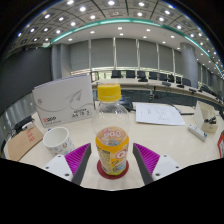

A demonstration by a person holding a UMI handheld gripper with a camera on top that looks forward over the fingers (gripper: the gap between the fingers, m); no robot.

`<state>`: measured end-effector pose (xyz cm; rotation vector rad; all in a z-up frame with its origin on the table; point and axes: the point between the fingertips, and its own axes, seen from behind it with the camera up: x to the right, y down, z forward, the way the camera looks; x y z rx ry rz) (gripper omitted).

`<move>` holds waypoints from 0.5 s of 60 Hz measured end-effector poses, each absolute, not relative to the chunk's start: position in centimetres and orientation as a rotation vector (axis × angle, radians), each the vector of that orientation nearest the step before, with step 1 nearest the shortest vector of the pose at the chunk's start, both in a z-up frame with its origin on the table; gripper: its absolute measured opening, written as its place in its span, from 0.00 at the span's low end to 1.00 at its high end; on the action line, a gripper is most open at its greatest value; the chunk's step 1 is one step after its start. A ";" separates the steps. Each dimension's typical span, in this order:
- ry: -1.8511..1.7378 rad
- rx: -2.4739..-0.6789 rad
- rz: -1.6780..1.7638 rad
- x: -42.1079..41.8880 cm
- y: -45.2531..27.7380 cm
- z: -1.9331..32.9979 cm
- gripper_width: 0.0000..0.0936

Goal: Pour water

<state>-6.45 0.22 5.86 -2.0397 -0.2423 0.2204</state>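
Note:
A clear bottle (113, 135) with a yellow cap and an orange-yellow label stands upright on a dark red coaster (101, 170) on the white table (170, 140). My gripper (112, 152) is open. The bottle stands between the two fingers, with a narrow gap at either side. The magenta pads (78, 156) flank its lower half. A white cup (57, 138) sits on the table to the left of the bottle, just beyond the left finger.
A white box (62, 100) stands behind the cup. Papers (158, 113) lie behind and to the right of the bottle, with small objects (205, 127) farther right. A brown flat item (22, 142) lies at the far left. Office chairs and desks fill the background.

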 end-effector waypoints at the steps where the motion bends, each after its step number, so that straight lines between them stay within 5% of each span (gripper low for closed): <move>1: -0.242 -2.052 0.213 -6.4 -0.2 5.9 0.91; 30: -0.082 -2.178 0.007 -10.5 -23.9 19.1 0.92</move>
